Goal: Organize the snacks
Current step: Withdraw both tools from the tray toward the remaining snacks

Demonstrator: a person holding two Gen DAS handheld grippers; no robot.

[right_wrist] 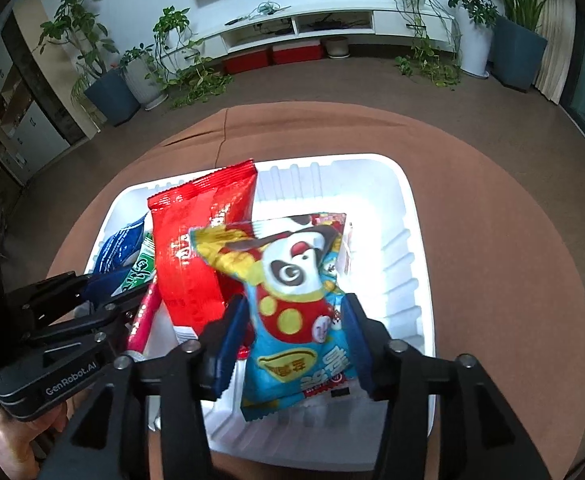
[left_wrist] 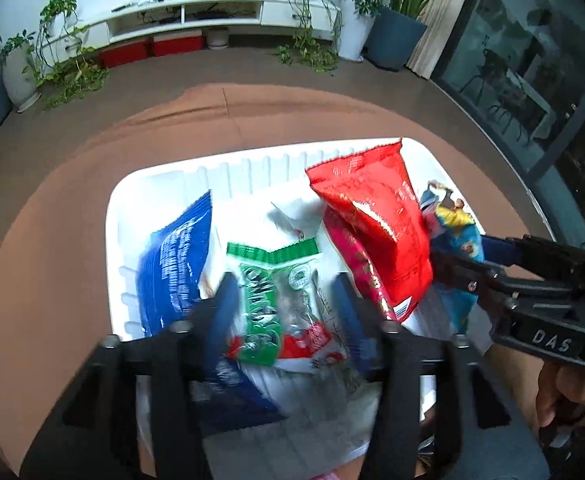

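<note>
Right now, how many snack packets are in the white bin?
5 visible: blue packet at the left, green-labelled packet between the left gripper's fingers, red bag upright mid-bin, pink packet against it, cartoon packet on the right. Others may lie hidden beneath.

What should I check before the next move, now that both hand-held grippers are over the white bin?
1. Left hand-held gripper clear of the green packet: ok, a gap shows on each side.
2. Right hand-held gripper clear of the cartoon packet: cannot tell.
3. Both packets inside the white bin: ok.
4. Red bag lying flat: not ok, it stands tilted.
5. Grippers apart from each other: ok.
</note>
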